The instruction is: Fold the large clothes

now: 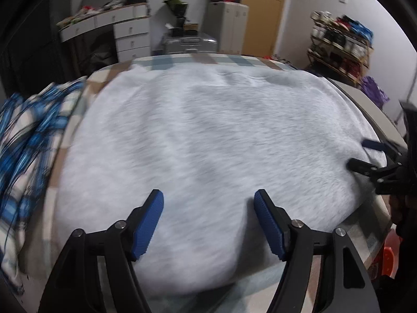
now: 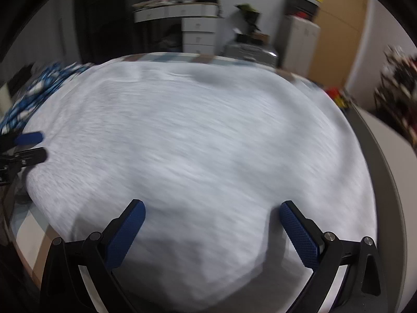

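Garment: a large pale grey garment [image 1: 208, 140] lies spread over the table [image 1: 365, 99]; it fills the centre of both views and reaches from 12 o'clock almost to 6 o'clock; motion blur hides its seams, sleeves and collar
Left gripper: the left gripper [image 1: 208, 221] is released; both blue pads stand apart above the near hem at 6 o'clock; no cloth between them
Right gripper: the right gripper [image 2: 212, 232] is released and spread wide over the near edge at 6 o'clock; nothing grasped; seen from the left wrist it sits at 3 o'clock
Second garment: a blue checked cloth [image 1: 31, 140] lies bunched at 9 o'clock, just beside the grey one
Done: judged, the grey garment is laid out fairly flat; whether any fold is already in it cannot be told
Left: judged, the folding of this piece remains; the checked cloth looks unfolded
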`<state>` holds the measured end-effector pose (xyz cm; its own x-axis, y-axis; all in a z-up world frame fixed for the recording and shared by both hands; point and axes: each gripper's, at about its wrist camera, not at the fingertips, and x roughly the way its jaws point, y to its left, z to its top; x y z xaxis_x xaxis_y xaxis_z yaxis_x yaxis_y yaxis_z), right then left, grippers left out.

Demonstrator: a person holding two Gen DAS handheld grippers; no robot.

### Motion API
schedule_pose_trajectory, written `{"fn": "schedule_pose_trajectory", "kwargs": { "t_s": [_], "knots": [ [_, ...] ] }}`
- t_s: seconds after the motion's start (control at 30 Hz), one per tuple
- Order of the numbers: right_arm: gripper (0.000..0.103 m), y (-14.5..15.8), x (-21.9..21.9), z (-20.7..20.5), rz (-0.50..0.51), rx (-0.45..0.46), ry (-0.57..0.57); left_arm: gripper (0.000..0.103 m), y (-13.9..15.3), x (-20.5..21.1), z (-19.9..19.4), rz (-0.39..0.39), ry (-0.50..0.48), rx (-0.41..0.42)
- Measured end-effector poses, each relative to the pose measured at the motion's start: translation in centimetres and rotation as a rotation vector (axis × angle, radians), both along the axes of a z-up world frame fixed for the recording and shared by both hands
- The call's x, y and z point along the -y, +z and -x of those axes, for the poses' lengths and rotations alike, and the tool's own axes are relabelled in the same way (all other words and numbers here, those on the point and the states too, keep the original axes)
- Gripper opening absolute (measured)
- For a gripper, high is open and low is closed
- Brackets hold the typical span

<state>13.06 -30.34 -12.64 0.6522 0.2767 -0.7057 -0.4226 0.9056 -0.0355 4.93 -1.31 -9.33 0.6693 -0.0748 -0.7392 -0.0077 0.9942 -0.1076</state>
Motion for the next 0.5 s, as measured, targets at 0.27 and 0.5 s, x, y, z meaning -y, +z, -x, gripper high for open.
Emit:
{"fn": "schedule_pose_trajectory", "kwargs": {
  "t_s": [0.27, 0.5],
  "knots": [
    [0.103, 0.5, 2.2, 1.6, 0.040, -0.012, -0.120, 0.069, 0.3, -2.6, 2.9, 0.040, 0.106, 0.031],
    [0.103, 2.8, -7.6, 0.5, 0.026, 0.041, 0.091, 0.069, 2.4, -0.2, -2.1, 0.019, 0.032, 0.072]
  ]
}}
